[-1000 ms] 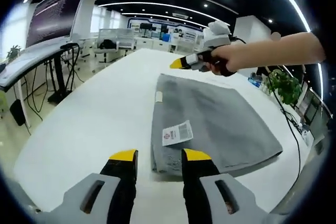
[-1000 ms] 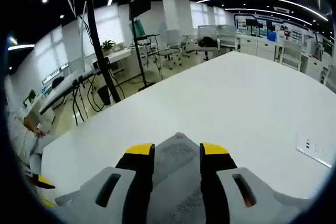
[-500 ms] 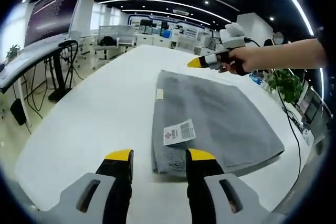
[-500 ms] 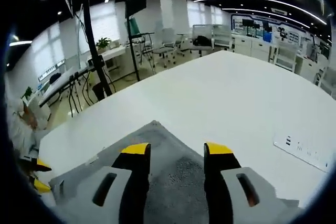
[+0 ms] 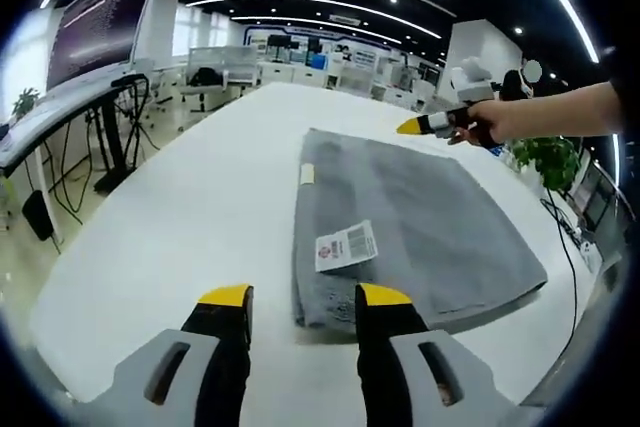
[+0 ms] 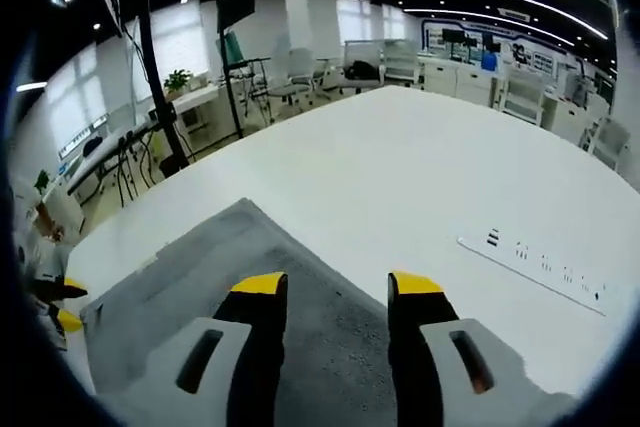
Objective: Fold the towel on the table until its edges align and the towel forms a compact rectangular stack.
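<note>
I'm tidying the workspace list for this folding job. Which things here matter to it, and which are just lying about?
Part of the job:
- grey towel, folded flat on the white table
- left tool
- right tool, above the towel

Just lying about:
- white power strip on the table
- potted plant beyond the table
- monitor on the side desk

Ahead of the left claw (image 5: 297,299): grey towel (image 5: 420,227), matt, nubbly cloth, with glossy paper tag (image 5: 345,246). Underneath: white surface (image 5: 200,207), smooth, faintly sheeny. Claw fingertips (image 5: 226,296): yellow and black plastic.
</note>
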A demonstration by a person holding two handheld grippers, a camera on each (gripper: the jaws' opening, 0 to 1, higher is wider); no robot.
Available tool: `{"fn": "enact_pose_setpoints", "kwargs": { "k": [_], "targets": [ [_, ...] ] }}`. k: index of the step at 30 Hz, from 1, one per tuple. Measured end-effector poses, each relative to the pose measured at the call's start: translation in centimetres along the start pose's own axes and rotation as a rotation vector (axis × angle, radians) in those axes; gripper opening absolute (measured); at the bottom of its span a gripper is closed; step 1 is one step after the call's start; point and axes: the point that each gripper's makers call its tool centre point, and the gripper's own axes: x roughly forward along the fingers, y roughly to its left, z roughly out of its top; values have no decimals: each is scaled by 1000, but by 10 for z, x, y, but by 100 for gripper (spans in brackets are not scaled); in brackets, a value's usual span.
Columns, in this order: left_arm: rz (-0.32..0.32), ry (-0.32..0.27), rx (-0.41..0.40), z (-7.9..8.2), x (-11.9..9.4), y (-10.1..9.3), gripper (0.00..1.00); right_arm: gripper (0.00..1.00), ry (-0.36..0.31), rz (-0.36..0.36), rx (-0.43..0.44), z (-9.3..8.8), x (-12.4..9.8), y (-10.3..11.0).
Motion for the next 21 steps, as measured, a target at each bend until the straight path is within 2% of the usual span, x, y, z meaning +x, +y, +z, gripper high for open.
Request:
{"fn": "enact_pose_setpoints", "kwargs": {
  "k": [5,9,11,14,21],
  "targets": [
    [2,-1,12,3,0,3,42,38,-4,-37,55,-9,-13,-26],
    [7,5,20,4,3,7,41,38,-1,-59,56,-16,-26,-38],
    [31,0,18,5,2,11,38,38,1,-70,68,-19,-31,-45],
    [28,-9,13,7,2,10,37,36,2,-81,82,-25,-39,-52],
    [1,22,35,1,3,0,37,35,24,-115,111,-44,-53,-72]
  ]
}}
